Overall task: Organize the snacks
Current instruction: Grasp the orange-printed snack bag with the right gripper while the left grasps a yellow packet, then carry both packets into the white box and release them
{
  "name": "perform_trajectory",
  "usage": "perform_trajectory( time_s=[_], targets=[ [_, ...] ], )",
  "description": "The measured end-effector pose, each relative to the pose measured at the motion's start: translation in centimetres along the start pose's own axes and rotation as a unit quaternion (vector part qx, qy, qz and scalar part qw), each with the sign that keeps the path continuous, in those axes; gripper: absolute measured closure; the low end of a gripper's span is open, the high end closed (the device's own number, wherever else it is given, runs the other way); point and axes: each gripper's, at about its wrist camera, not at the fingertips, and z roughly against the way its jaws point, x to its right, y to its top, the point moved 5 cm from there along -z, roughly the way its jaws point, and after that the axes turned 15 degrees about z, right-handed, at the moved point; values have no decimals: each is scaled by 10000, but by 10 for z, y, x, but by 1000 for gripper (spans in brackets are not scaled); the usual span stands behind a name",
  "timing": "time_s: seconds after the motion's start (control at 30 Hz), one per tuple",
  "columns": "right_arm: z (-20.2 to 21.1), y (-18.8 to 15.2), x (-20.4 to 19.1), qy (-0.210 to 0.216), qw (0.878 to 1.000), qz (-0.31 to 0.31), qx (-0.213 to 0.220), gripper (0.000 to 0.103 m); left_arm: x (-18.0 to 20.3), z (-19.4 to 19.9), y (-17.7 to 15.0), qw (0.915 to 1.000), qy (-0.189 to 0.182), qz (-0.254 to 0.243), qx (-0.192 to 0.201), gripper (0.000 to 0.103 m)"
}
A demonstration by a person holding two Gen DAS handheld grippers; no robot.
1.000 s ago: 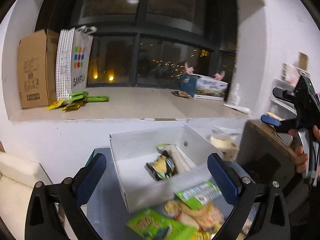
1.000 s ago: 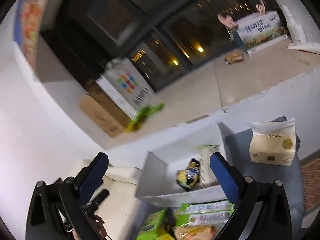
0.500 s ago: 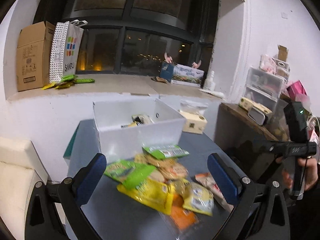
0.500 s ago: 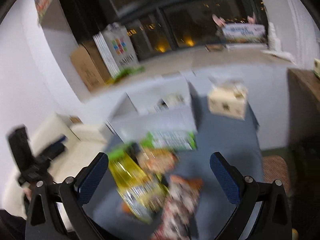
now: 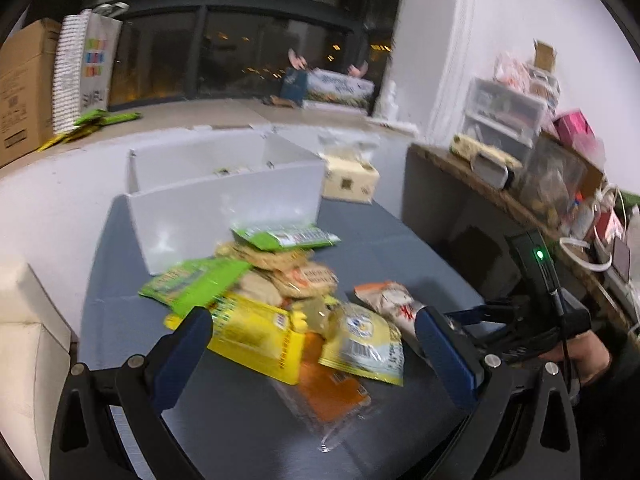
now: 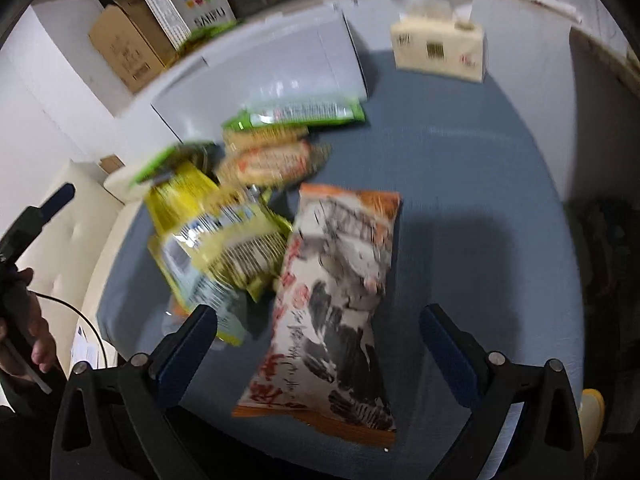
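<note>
A pile of snack packets lies on the grey-blue table (image 5: 240,420) in front of a white open box (image 5: 224,208). My left gripper (image 5: 316,356) is open above the pile's near edge, over a yellow packet (image 5: 256,336) and a pale yellow packet (image 5: 366,344). My right gripper (image 6: 320,344) is open, low over a long orange-and-white packet (image 6: 340,300) that lies between its fingers. That packet also shows in the left wrist view (image 5: 388,300). A green packet (image 6: 296,114) leans by the box (image 6: 264,80).
A tissue pack (image 6: 440,44) stands on the table right of the box. A cream sofa (image 5: 24,340) is at the left. A wooden shelf with storage drawers (image 5: 508,120) is at the right. A cardboard box (image 5: 24,88) and a paper bag sit on the window ledge.
Both grippers have pulled back from the white box and dropped toward the snack pile. The right gripper now hangs over the orange-and-white packet. Both stay open.
</note>
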Motion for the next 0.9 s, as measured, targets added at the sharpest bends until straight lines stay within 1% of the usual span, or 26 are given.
perform_trajectory(
  time_s=[0.03,0.07,0.13,0.23,0.27,0.43,0.47,0.6,0.67,0.73,0.77,0.83,0.9],
  targets=[
    [-5,-3,-1,65,10000,57,-43,22,4,-6,-4,9999,-16,-67,-91,0],
    [-10,-6,0,88,9998,88,-126,48,8,-13,-8,9997,-19,-144,-178,0],
    [-15,-10,0,130,9997,118,-180,50,16,-25,-16,9989,-21,-294,-376,0],
    [-8,-11,1,212,9997,150,14,57,27,-41,-26,9967,-61,-478,-650,0],
    [-4,-12,3,241,9996,105,88,57,31,-46,-29,9958,-83,-547,-732,0],
    [20,-20,20,273,9983,-253,448,58,47,-74,-37,9899,52,-905,-1094,0],
    [27,-23,24,263,9978,-314,525,58,49,-81,-38,9884,95,-955,-1175,0],
    [44,-28,32,191,9965,-427,697,58,54,-106,-42,9823,476,-1129,-1417,0],
    [50,-32,35,188,9958,-461,768,58,56,-117,-46,9793,557,-1175,-1554,0],
    [55,-34,37,169,9952,-491,835,58,55,-124,-50,9767,607,-1204,-1672,29],
    [55,-34,39,179,9950,-502,849,58,54,-125,-52,9767,590,-1193,-1682,33],
    [56,-36,39,206,9946,-525,876,58,55,-118,-49,9802,468,-1135,-1554,43],
    [56,-38,39,238,9943,-531,892,58,54,-102,-43,9858,267,-962,-1353,45]
  ],
)
